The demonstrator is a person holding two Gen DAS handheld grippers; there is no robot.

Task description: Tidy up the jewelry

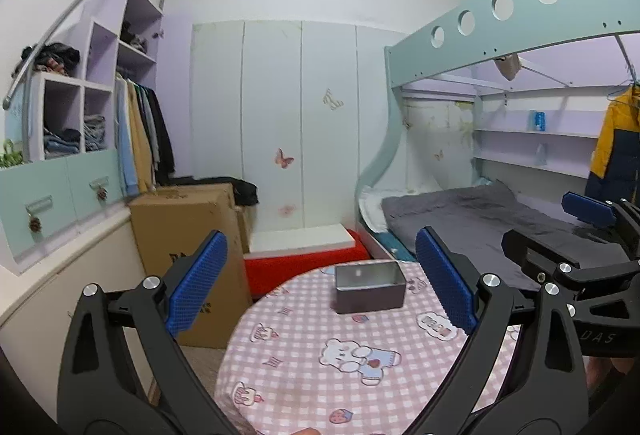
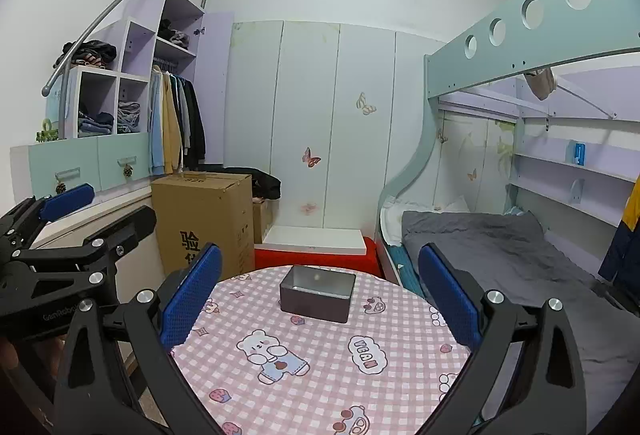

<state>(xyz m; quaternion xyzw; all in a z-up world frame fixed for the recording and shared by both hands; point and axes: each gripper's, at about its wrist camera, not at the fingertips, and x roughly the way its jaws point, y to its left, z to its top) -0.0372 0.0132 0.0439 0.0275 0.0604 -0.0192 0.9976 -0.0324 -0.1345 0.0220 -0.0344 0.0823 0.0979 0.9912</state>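
A small dark metal box [image 1: 369,287], open at the top, stands at the far side of the round table with a pink checked cloth [image 1: 312,375]; it also shows in the right wrist view [image 2: 317,293]. Its inside looks empty from here. No jewelry shows. My left gripper [image 1: 320,287] is open and empty, held above the table's near side, fingers either side of the box in view. My right gripper [image 2: 320,295] is open and empty, likewise short of the box. Each gripper appears at the edge of the other's view: the right gripper [image 1: 592,235], the left gripper [image 2: 80,219].
A cardboard box [image 2: 204,219] stands left of the table, a red and white low box [image 2: 316,247] behind it. A bed with a grey blanket [image 2: 500,255] lies right, under a bunk. Shelves, drawers and hanging clothes [image 2: 172,123] line the left wall.
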